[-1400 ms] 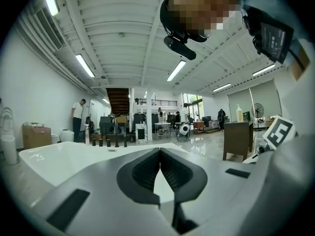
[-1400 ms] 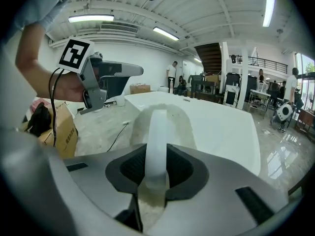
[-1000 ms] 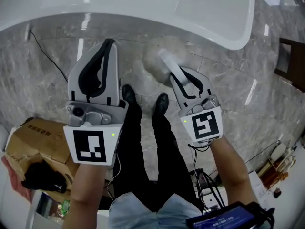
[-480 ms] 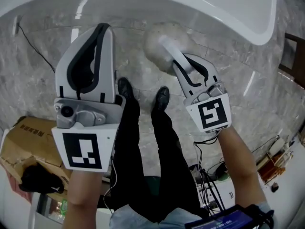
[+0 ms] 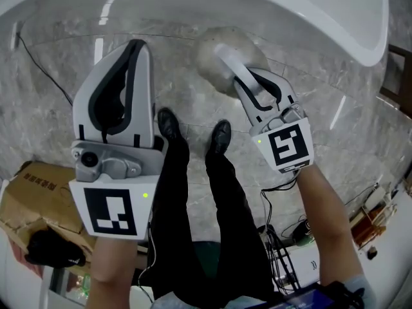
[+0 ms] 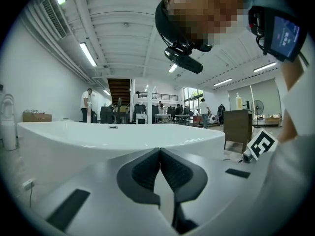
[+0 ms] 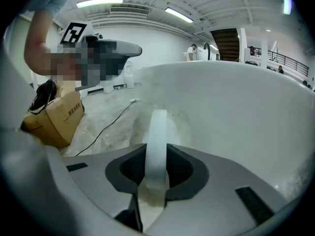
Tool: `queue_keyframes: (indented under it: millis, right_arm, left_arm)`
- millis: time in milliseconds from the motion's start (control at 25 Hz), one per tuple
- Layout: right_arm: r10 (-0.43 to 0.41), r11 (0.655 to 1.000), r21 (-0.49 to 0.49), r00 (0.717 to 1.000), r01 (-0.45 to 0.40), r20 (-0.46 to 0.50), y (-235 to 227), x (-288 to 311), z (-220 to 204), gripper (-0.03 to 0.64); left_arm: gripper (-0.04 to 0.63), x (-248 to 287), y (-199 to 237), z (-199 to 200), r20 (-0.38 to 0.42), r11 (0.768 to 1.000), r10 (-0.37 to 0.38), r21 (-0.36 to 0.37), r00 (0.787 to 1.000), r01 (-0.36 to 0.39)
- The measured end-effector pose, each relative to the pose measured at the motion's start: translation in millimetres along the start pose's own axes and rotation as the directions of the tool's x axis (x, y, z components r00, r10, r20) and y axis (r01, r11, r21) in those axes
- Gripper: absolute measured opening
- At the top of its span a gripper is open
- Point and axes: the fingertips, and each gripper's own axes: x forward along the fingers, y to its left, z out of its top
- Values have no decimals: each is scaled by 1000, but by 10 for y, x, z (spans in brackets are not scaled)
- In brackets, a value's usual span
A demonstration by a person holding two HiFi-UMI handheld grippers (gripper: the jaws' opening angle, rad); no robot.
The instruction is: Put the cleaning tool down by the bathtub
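Beside the bathtub (image 5: 302,8), right claw (image 5: 250,81) clamps the cleaning tool (image 5: 222,53) by its white handle, head near the marble floor (image 5: 335,114), likely for setting down there, while left claw (image 5: 132,51) sits pinched closed, empty, idle.

1. The bathtub (image 5: 309,18) wall curves right across the far side, so nothing passes ahead.
2. Bare marble floor (image 5: 38,124) runs along its foot, open at left.
3. A cable (image 5: 40,63) trails over that strip.
4. Shoes (image 5: 168,124) and a cardboard box (image 5: 32,192) crowd the near side.
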Motion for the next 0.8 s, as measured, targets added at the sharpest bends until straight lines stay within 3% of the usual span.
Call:
queue_keyframes:
  millis: [800]
  right_arm:
    - [48, 997, -59, 996, -52, -71, -45, 718, -648, 98]
  left_arm:
    - [17, 149, 88, -654, -33, 1000, 3, 2, 999, -3]
